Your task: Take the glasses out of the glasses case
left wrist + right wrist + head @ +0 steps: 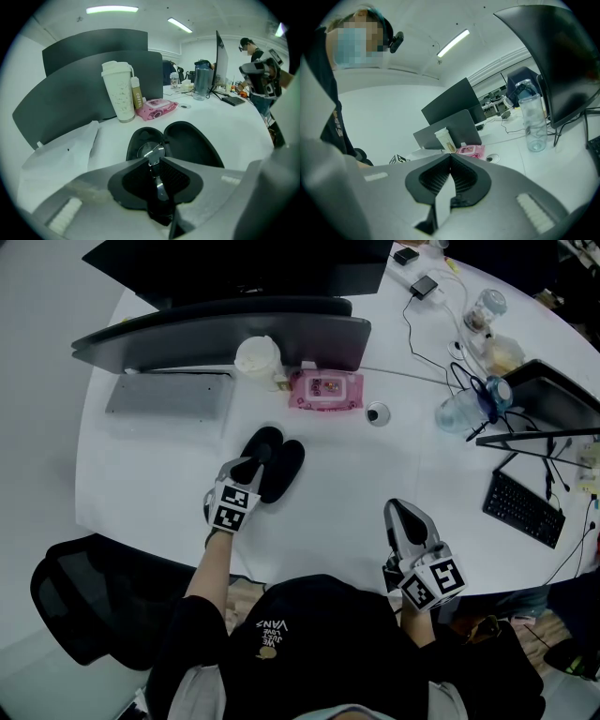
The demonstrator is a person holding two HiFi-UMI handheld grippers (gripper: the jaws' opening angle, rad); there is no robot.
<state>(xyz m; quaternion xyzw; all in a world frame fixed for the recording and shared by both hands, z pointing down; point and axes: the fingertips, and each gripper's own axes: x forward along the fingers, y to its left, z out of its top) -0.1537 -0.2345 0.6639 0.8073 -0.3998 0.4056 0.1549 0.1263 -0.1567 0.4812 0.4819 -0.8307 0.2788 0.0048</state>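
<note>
The black glasses case [284, 470] lies open on the white table [356, 484], its two halves side by side; in the left gripper view the case [192, 145] sits just beyond the jaws. My left gripper [249, 467] is at the case's near left half, shut on the dark glasses [151, 152], of which one shiny lens shows at the jaw tips [153, 161] over the left half. The rest of the frame is hidden by the jaws. My right gripper [401, 514] hovers apart at the table's front edge, shut with nothing in it [450, 158].
Behind the case stand a white tumbler [257, 357], a pink wipes pack [325, 390] and a grey laptop [169, 395]. A clear water bottle [459, 412], cables and a black keyboard [523, 509] crowd the right side. An office chair [80, 601] is at the lower left.
</note>
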